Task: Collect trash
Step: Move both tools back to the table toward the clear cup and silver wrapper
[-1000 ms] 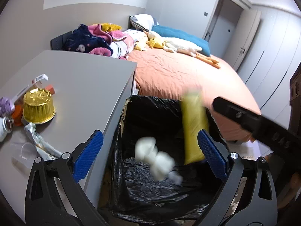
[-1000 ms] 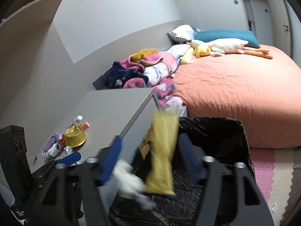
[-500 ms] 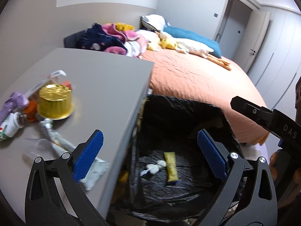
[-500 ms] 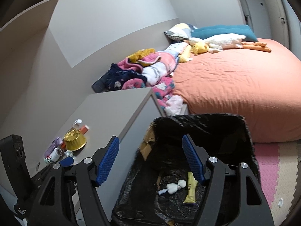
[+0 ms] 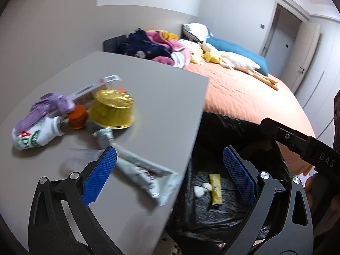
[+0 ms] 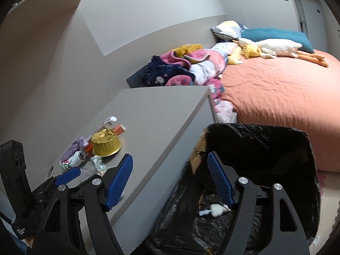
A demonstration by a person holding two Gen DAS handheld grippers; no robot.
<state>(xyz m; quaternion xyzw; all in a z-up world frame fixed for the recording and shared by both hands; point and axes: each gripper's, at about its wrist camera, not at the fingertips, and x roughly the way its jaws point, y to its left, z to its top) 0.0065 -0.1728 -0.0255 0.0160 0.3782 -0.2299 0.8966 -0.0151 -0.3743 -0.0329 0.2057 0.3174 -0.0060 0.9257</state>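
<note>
Left tongs wide open and empty, above the counter edge. Right tongs, jaws just opening, empty, beside the bin. In the bin: yellow packet and white wad. On the counter: gold foil cup, bottle, silver wrapper.
</note>
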